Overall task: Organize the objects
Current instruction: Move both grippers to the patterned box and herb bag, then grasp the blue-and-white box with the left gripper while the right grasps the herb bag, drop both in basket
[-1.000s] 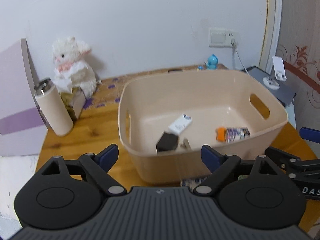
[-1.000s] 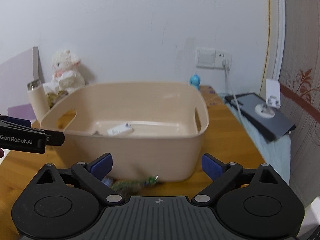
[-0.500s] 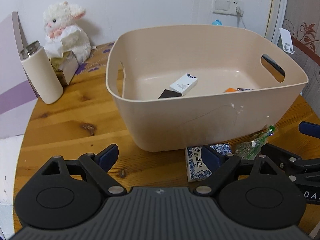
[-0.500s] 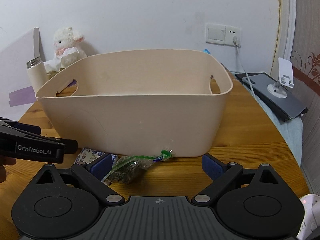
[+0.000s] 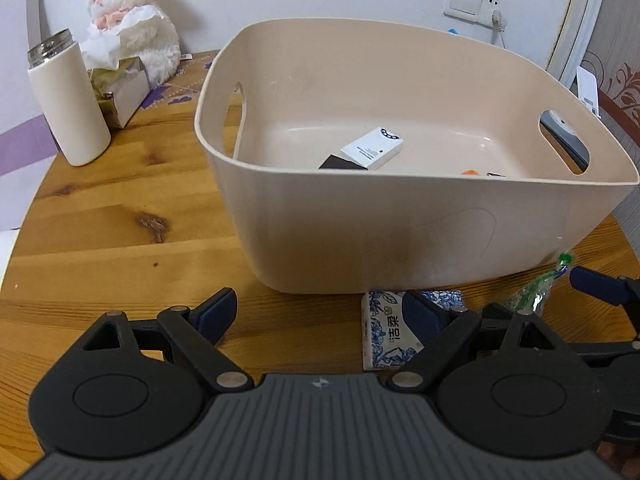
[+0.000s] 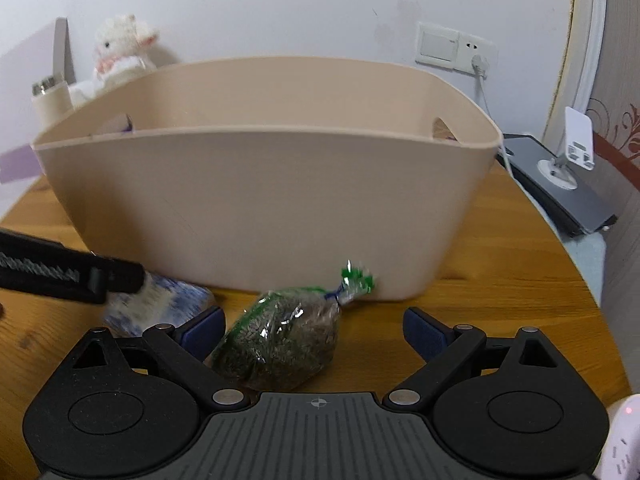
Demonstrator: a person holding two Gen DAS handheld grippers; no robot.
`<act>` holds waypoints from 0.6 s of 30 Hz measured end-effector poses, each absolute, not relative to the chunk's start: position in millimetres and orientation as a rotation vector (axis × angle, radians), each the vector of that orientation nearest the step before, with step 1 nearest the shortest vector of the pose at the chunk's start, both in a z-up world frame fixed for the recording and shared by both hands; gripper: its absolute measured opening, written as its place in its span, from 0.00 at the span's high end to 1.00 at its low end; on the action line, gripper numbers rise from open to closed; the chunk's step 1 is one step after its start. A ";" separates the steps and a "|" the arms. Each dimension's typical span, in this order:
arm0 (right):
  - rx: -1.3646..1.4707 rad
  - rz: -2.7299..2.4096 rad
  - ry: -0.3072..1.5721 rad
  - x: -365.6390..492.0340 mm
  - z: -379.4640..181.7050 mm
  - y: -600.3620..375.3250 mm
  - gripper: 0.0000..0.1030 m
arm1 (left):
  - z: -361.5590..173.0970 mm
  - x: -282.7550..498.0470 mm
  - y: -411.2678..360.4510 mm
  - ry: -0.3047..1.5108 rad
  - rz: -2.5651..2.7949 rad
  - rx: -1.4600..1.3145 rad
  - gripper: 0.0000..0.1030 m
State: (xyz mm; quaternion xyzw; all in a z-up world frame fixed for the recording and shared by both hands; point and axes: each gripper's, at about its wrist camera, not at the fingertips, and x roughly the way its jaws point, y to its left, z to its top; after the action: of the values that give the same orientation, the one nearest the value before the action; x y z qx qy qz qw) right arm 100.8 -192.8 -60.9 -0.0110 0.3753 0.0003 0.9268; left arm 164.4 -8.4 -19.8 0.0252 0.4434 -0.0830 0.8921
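Both grippers sit low over the wooden table [image 5: 120, 216], pointing level toward the near wall of the beige tub [image 5: 400, 232].

The left gripper [image 5: 320, 312] has its jaws wide apart with nothing between them; its right finger lies over the blue-and-white tissue pack [image 5: 384, 332], which rests flat on the table at about 5 o'clock in the left wrist view, just beside the tub's base. Whether that finger touches the pack cannot be told.

The right gripper [image 6: 314, 330] also has its jaws spread. The clear bag of dark-green contents [image 6: 280, 344] lies on the table between its fingers, closer to the left one, its twisted green-tied end pointing toward 1 o'clock and reaching the tub wall. No finger visibly presses on the bag.

In the right wrist view the left gripper's body enters from 9 o'clock, with the tissue pack blurred beneath its tip.

Inside the tub lie a white box [image 5: 372, 148], partly over a dark object, and something orange [image 5: 470, 172] barely showing above the rim.

At 10 o'clock beyond the tub stand a cream flask [image 5: 68, 100], a tissue box [image 5: 120, 88] and a white plush lamb [image 5: 136, 28].
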 end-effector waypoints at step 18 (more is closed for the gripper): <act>0.010 0.004 0.785 83.9 -70.5 -212.9 0.36 | -40.6 163.0 -47.5 0.998 -0.217 0.024 0.09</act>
State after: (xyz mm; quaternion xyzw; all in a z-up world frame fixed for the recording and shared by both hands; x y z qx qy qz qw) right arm 83.9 -212.9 -70.5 0.0046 0.3827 0.0019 0.9239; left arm 163.0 -47.5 -40.6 0.0117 0.4776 -0.1039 0.8723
